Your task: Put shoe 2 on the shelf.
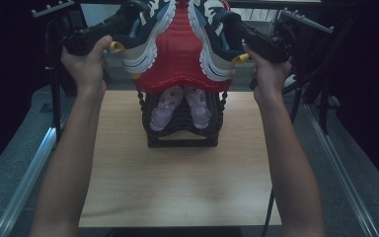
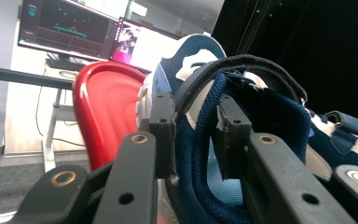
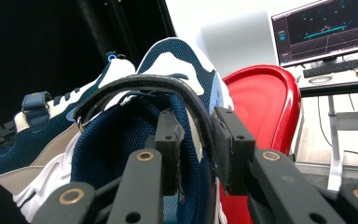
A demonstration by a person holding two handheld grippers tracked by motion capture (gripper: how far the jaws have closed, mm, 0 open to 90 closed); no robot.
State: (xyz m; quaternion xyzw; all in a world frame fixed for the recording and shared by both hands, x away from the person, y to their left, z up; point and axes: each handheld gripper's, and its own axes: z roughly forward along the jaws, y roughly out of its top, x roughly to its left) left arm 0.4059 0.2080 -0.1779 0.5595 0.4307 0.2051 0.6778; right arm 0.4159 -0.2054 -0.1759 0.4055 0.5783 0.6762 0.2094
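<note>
Evidently each navy-and-white sneaker (image 1: 148, 34) (image 1: 212, 37) is carried by its heel collar, the left gripper (image 2: 193, 135) and right gripper (image 3: 198, 149) each having its jaws narrowed on that padded rim for a firm lift. Both sneakers hang above the red tray (image 1: 180, 54), long axes running away from the person, toes forward, over the black rack (image 1: 182, 133) on the table (image 1: 177, 187).

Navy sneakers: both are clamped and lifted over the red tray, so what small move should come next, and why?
Probably lower both onto the red tray. The left gripper and right gripper each pinch a navy sneaker by its collar, while the pink shoes fill the black rack below.
</note>
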